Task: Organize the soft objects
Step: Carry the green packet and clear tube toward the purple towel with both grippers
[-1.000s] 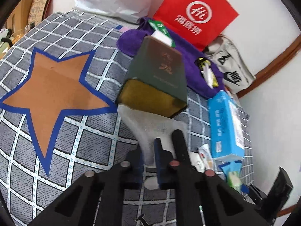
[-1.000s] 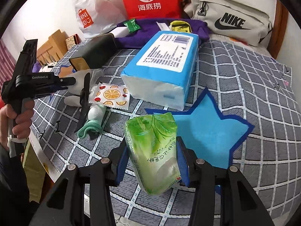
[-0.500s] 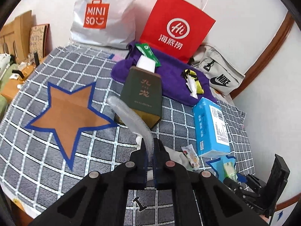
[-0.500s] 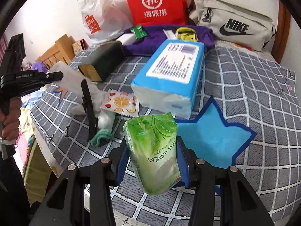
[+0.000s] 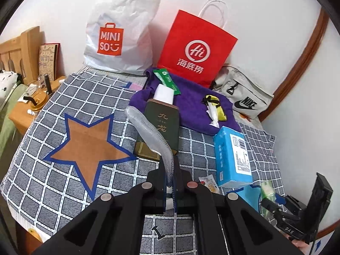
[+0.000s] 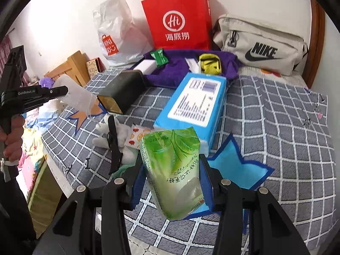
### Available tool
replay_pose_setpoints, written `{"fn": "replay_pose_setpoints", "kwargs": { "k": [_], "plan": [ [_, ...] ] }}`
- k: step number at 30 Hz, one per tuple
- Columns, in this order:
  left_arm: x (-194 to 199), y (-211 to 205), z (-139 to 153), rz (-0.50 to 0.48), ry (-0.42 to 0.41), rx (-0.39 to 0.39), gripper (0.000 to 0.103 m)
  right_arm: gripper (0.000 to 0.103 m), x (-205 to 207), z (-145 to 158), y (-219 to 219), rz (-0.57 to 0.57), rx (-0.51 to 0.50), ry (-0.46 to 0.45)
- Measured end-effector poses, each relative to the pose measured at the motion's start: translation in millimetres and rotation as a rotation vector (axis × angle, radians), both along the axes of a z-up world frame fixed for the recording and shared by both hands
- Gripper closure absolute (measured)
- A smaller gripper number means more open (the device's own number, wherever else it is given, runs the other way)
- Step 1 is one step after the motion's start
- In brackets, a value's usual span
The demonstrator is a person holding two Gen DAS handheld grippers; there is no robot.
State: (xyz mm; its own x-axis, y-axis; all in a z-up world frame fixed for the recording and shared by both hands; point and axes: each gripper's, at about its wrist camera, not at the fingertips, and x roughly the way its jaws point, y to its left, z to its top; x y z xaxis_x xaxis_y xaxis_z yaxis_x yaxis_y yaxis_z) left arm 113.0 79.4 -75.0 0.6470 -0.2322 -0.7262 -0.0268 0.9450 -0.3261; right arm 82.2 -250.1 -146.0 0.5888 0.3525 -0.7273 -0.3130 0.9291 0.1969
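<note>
Left gripper (image 5: 170,178) jaws clenched on a clear plastic bag (image 5: 148,131), long axis running forward-left toward the orange star (image 5: 85,146); right gripper (image 6: 170,182) jaws grasping a green tissue pack (image 6: 174,170) above the blue star (image 6: 235,165).

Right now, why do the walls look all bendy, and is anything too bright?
Left wrist view: the fisheye lens bends the brown wall trim and darkens the corners. Right wrist view: glare washes out the white plastic bag; the green packet looks sharp.
</note>
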Motion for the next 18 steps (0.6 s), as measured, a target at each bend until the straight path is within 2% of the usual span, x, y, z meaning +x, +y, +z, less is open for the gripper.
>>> {"fn": "replay_pose_setpoints", "kwargs": {
  "k": [9,18],
  "plan": [
    [6.6,-0.8,12.0,-0.002,-0.020,0.009,0.098,0.057,20.6,24.6,-3.5,-0.009,-0.004,-0.041],
    [29.3,-8.5,31.6,-0.020,-0.055,0.020,0.098,0.057,51.3,45.0,0.7,0.009,-0.019,-0.076]
  ]
}}
